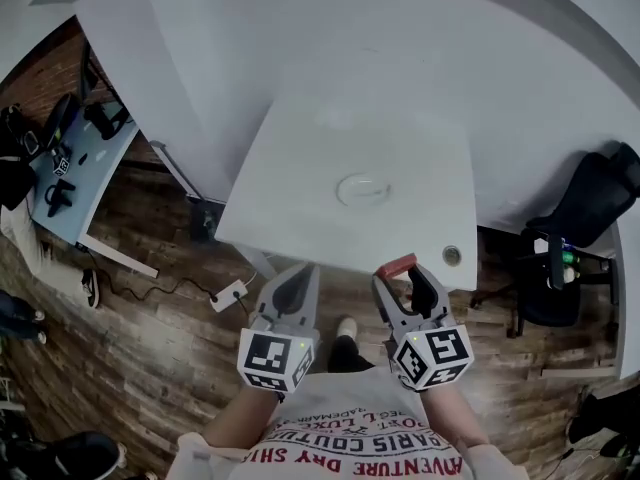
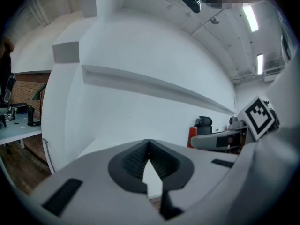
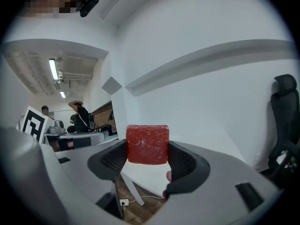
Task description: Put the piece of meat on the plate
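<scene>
Nearest the person, just short of the table's (image 1: 300, 158) near edge, the right gripper (image 1: 405, 273) is clamped on the piece of meat (image 3: 147, 144). Its jaws are partly closed and press the block's two sides. This holds the meat upright at the tips, off the table, and it looks ready to be carried forward. The left gripper (image 2: 149, 146), alongside and also short of that edge, has its jaws pressed together on nothing, and it seems merely kept out of the way. The meat is a red, squarish slab with a grainy, faintly glossy face and rounded corners. Farther on, near the table's middle, lies the plate (image 1: 340, 193), white, shallow and bare, well apart from the meat.
</scene>
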`<state>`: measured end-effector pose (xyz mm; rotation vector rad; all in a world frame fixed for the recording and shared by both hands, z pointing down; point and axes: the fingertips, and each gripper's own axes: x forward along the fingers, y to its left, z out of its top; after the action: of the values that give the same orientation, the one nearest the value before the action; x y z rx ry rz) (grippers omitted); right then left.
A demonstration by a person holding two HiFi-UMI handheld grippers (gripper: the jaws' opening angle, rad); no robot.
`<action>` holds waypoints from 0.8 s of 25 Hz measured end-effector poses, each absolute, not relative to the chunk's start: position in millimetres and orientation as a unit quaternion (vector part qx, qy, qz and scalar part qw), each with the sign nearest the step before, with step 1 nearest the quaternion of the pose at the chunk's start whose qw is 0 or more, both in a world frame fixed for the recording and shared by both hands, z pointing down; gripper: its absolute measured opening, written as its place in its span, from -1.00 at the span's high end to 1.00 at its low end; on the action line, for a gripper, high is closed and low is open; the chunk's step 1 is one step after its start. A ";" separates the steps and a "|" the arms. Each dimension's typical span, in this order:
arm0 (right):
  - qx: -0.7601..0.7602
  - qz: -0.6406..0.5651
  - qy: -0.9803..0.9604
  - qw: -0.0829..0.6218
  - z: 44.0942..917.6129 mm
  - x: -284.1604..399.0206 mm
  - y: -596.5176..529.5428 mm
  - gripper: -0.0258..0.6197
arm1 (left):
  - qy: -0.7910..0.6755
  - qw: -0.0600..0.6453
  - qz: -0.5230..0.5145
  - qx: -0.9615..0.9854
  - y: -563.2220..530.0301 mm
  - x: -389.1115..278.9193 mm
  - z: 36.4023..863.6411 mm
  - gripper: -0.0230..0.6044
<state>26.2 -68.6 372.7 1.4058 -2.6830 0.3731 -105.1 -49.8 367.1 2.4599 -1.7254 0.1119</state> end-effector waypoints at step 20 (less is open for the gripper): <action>0.443 0.175 -0.869 0.130 422.9 42.2 -292.9 0.06 | -0.577 0.111 0.060 0.807 -276.8 -88.5 395.8 0.91</action>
<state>42.2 -292.9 422.9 1.2872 -2.5257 0.5093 -88.5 -276.8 395.8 2.3700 -1.6958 0.1773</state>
